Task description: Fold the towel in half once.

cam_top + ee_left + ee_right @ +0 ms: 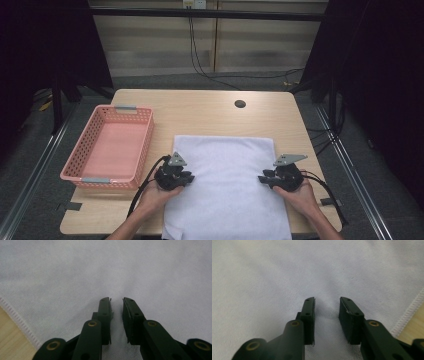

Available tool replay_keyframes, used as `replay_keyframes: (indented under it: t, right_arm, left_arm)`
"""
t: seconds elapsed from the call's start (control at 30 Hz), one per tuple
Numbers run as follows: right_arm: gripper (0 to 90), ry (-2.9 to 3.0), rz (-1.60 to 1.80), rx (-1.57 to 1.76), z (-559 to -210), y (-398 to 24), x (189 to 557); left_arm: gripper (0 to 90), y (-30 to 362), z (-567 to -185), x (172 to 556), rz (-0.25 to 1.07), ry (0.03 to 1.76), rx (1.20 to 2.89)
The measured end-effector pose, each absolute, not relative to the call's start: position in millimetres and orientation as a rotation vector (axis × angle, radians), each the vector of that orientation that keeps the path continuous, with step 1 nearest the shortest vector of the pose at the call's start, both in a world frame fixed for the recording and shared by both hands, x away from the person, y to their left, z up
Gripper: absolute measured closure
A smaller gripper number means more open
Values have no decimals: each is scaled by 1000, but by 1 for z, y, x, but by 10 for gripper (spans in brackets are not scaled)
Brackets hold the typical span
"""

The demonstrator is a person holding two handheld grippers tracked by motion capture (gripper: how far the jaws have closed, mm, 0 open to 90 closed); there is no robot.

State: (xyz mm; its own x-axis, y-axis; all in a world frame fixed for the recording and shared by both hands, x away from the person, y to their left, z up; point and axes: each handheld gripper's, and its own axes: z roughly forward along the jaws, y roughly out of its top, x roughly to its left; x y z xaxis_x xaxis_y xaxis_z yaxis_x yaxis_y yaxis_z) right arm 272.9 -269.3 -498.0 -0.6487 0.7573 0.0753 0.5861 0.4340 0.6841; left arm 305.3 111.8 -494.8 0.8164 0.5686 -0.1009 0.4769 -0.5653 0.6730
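Towel: the white rectangular terry-cloth towel [226, 185] lies flat on the pale wooden table [210, 107], its near edge reaching the table's front edge; your two grippers sit on its left and right sides
Left gripper: your left black two-jaw gripper [116, 305] rests on the cloth a little inside the left hem, its jaws standing apart with a narrow gap; a small ridge of fabric seems to rise between them, but the pads do not look pressed on it (I judge it not yet gripped)
Right gripper: your right black two-jaw gripper [327, 304] mirrors it near the right hem, the gap somewhat wider, bare cloth between the pads and nothing held
Step in hand: judging by the pose, you are pinching up each side of the towel to fold it
How to do it well: press both tips down into the pile so a real fold of cloth bunches between the pads before you close; close both sides together and level with each other, or the fold will come out skewed
Risk: a shallow pinch may catch only the nap and slip out when you lift
Cloth: soft, matte, finely looped weave, with a stitched hem [17, 320] showing at the edge in both gripper views; it will drape and sag, so lift evenly
Table: smooth light wood with a small dark round hole [240, 104] at the far side
Basket: the pink perforated plastic basket [129, 150] stands to the left of the towel, near it but apart, with nothing in it
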Motion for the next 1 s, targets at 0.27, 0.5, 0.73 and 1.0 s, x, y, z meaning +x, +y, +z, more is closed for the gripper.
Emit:
replay_keyframes:
  t: [0.27,0.5,0.73,1.0]
  right_arm:
    - [795,2523,1001,1141,-494,-282,246]
    - [805,2572,1041,1182,-493,-292,233]
    - [804,2625,1098,1198,-493,-298,213]
    - [657,2631,1158,1207,-489,-299,204]
  left_arm:
    - [846,110,-497,287,43,716,2249]
    - [846,109,-496,273,-24,677,2259]
    - [846,109,-494,252,-63,623,2288]
    - [708,118,-485,252,-100,629,2249]
